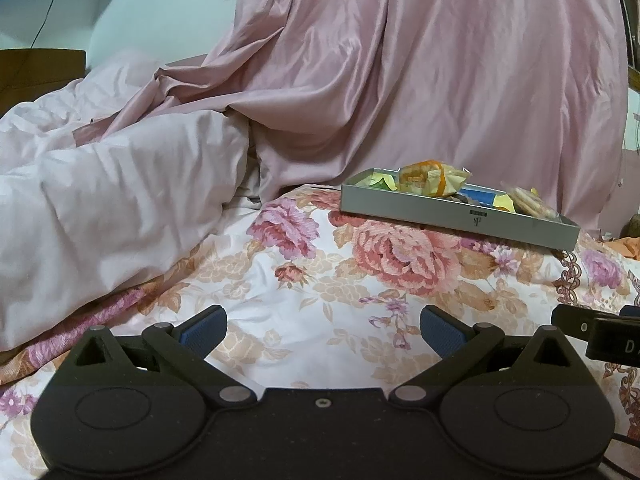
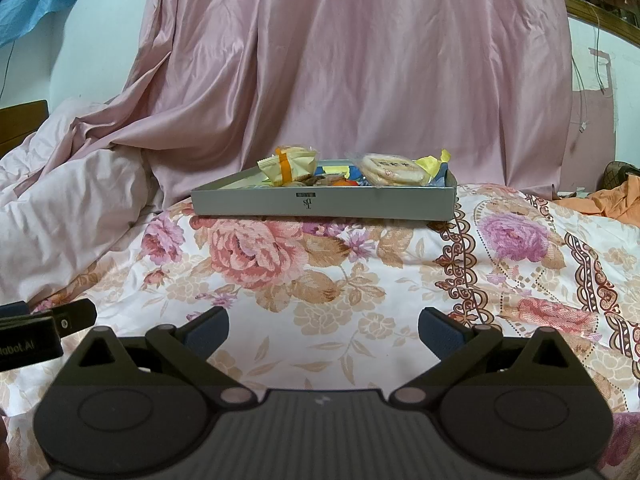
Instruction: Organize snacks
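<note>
A shallow grey box (image 2: 320,202) sits on the floral bedsheet and holds several wrapped snacks. A yellow packet with an orange band (image 2: 288,166) lies at its left, a clear pack of round crackers (image 2: 390,170) at its right. The box also shows in the left wrist view (image 1: 456,216), at the right, with the yellow packet (image 1: 430,178) and the crackers (image 1: 528,202). My left gripper (image 1: 322,330) is open and empty, low over the sheet, well short of the box. My right gripper (image 2: 323,330) is open and empty, facing the box from the front.
A pale pink duvet (image 1: 100,200) is bunched up at the left. A pink satin curtain (image 2: 360,60) hangs behind the box. An orange cloth (image 2: 608,200) lies at the far right. A wooden headboard (image 1: 40,76) shows at the far left.
</note>
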### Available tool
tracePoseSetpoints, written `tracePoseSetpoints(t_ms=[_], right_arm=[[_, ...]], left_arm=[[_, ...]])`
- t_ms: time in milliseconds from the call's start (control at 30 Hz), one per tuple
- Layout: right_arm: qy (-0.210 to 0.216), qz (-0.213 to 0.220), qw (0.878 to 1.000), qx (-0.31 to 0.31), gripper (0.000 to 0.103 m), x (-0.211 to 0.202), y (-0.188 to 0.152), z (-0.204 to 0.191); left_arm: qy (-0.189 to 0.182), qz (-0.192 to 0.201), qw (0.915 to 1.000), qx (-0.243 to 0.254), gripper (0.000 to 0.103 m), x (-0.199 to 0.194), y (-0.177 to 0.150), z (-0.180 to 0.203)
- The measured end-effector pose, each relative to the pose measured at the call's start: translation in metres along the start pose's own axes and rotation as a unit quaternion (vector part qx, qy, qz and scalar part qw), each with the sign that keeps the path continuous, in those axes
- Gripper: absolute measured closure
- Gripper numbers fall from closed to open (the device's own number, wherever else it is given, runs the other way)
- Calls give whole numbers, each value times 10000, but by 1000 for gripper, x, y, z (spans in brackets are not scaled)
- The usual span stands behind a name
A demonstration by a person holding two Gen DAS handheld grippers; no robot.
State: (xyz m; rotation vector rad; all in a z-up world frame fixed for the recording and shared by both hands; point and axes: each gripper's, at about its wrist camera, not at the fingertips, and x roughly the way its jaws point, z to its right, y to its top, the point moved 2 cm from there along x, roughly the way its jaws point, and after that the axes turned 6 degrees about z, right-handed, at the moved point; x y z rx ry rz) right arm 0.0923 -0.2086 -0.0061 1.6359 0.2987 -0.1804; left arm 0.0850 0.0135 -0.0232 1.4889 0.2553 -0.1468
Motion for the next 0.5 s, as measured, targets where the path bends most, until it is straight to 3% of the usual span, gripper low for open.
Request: tracePoseSetpoints(t_ms=[500], right_arm=[[-3, -14, 10000, 6, 0, 0, -1, -1]], left_arm=[[56, -20, 10000, 27, 1, 1, -1, -1]])
